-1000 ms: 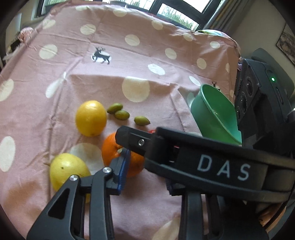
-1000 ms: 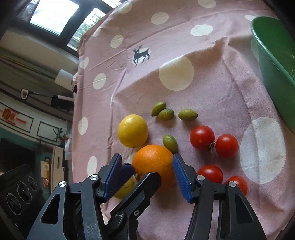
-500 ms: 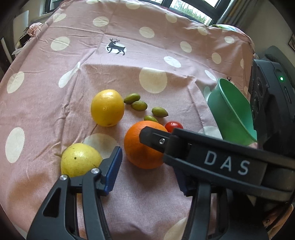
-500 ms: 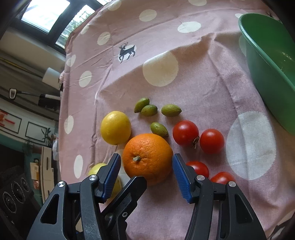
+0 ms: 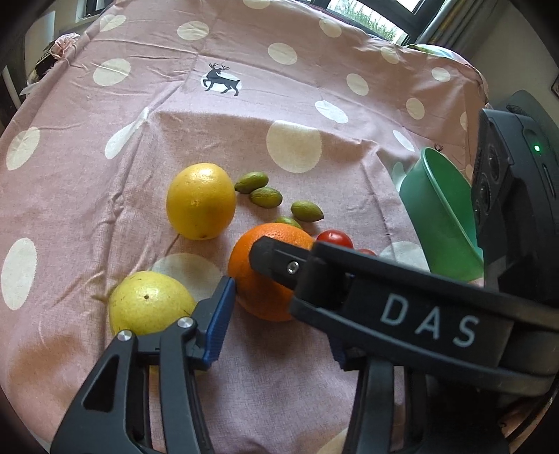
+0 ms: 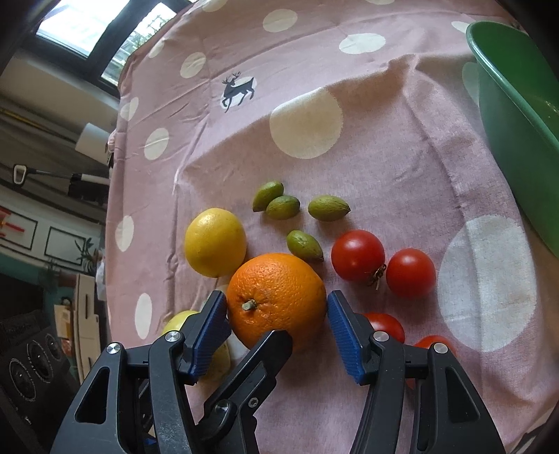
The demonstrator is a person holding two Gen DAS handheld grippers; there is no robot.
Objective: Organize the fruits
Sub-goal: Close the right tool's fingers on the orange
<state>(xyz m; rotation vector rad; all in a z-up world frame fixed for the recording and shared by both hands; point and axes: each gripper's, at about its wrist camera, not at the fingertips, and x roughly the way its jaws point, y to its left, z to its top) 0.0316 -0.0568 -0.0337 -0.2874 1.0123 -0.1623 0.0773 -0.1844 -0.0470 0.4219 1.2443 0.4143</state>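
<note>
Tilting green bowl (image 6: 517, 115) at cloth's right, contents unclear; right gripper (image 6: 276, 335) fingers spread around orange (image 6: 279, 297).

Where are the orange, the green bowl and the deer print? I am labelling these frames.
orange (image 6: 276, 297): right wrist view, on its peel near the stem.
green bowl (image 6: 517, 115): right wrist view, on its outer wall.
deer print (image 5: 220, 79): left wrist view, on its body.

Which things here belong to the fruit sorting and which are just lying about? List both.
For the job:
orange
round yellow fruit
pale yellow fruit
small green fruits
tomatoes
green bowl

Just lying about:
spotted pink cloth
deer print on the cloth
window
</note>
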